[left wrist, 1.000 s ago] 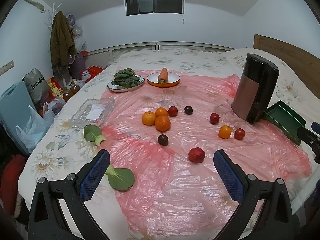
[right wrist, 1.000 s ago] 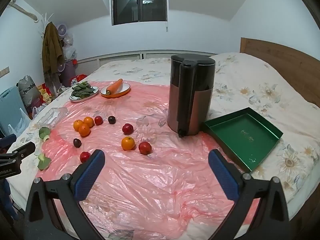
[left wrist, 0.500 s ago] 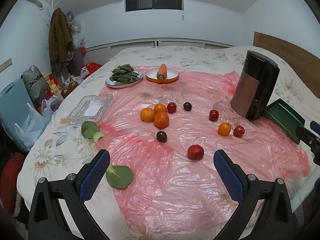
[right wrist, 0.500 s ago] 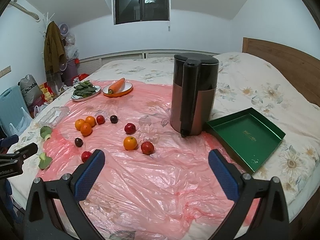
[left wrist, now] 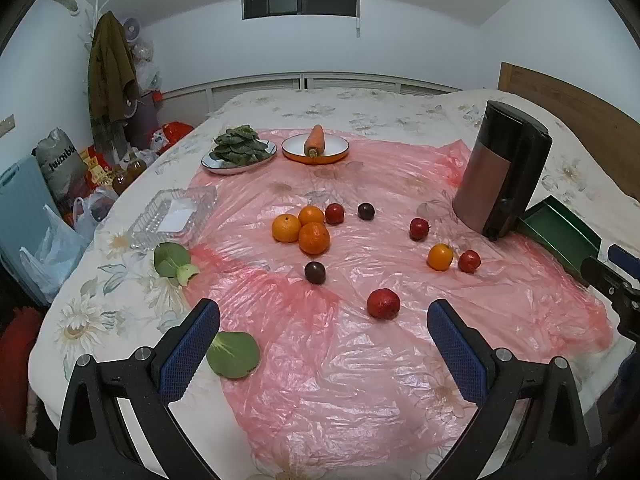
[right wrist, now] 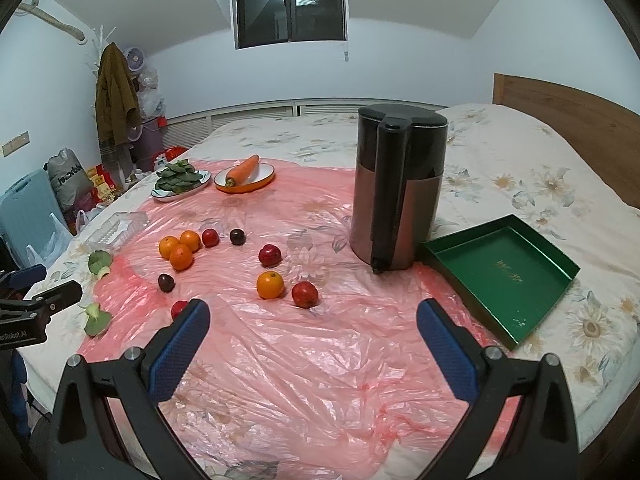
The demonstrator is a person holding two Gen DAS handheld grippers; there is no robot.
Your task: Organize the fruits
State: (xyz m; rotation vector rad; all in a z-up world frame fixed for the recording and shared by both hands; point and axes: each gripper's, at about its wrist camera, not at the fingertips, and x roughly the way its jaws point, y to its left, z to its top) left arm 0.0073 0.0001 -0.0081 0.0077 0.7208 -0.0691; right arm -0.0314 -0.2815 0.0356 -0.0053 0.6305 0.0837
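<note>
Fruits lie loose on a pink plastic sheet (left wrist: 360, 360) over a bed. Three oranges (left wrist: 301, 229) sit clustered mid-sheet, with a red fruit (left wrist: 334, 213) and a dark plum (left wrist: 365, 211) beside them. Another plum (left wrist: 315, 272) and a red apple (left wrist: 383, 303) lie nearer. An orange (right wrist: 270, 284) and red fruit (right wrist: 305, 294) lie to the right. My left gripper (left wrist: 323, 332) is open and empty, above the sheet's near part. My right gripper (right wrist: 313, 334) is open and empty, near the front edge. A green tray (right wrist: 500, 272) lies at the right.
A dark kettle (right wrist: 398, 188) stands beside the green tray. At the back are a plate of greens (left wrist: 239, 150) and a carrot on an orange plate (left wrist: 315, 145). A clear plastic box (left wrist: 174, 216) and bok choy pieces (left wrist: 174, 262) lie left.
Both grippers have shifted slightly; the scene sits a little lower and further in the right wrist view. Both stay open. No fruit has moved.
</note>
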